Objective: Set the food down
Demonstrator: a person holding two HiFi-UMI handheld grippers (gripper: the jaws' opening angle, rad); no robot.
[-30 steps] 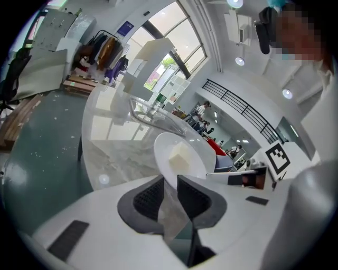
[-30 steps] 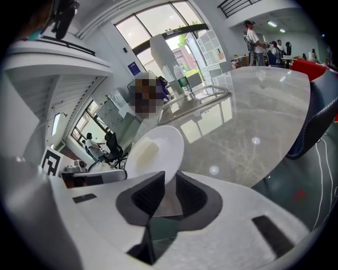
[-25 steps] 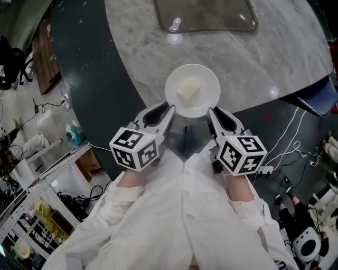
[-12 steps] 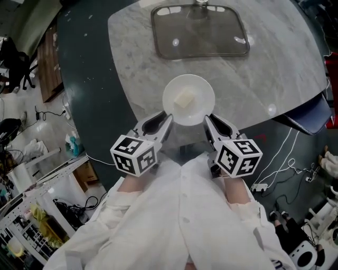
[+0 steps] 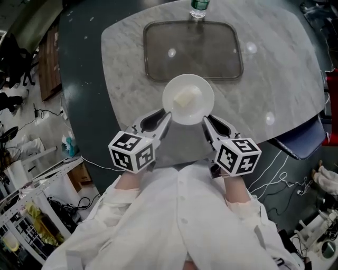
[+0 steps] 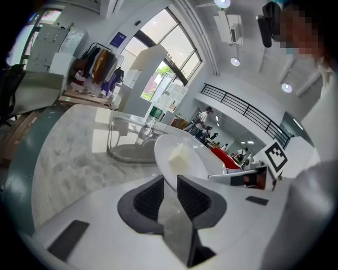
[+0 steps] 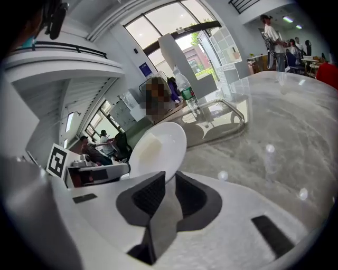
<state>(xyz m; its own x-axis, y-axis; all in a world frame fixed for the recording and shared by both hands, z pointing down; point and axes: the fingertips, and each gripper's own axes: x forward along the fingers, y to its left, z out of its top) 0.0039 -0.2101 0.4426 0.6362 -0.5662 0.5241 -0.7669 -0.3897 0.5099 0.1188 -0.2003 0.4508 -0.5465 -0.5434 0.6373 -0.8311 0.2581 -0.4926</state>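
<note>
A white plate (image 5: pixel 196 108) carries a pale block of food (image 5: pixel 185 97) and hangs over the near part of the marble table (image 5: pixel 274 74). My left gripper (image 5: pixel 168 112) is shut on the plate's left rim, my right gripper (image 5: pixel 205 119) on its right rim. In the left gripper view the plate (image 6: pixel 193 164) tilts up out of that left gripper (image 6: pixel 170 183), with the food (image 6: pixel 179 154) on it. In the right gripper view the plate (image 7: pixel 158 150) stands between the pads of the right gripper (image 7: pixel 170 180).
A shallow clear tray (image 5: pixel 193 50) lies on the table just beyond the plate, with a water bottle (image 5: pixel 199 6) at its far edge. A blue chair (image 5: pixel 302 140) stands at the table's right. Shelves and cables crowd the dark floor (image 5: pixel 79 79) on the left.
Both grippers have carried the plate forward over the table, closer to the tray. The whole tray and the bottle have come into view.
</note>
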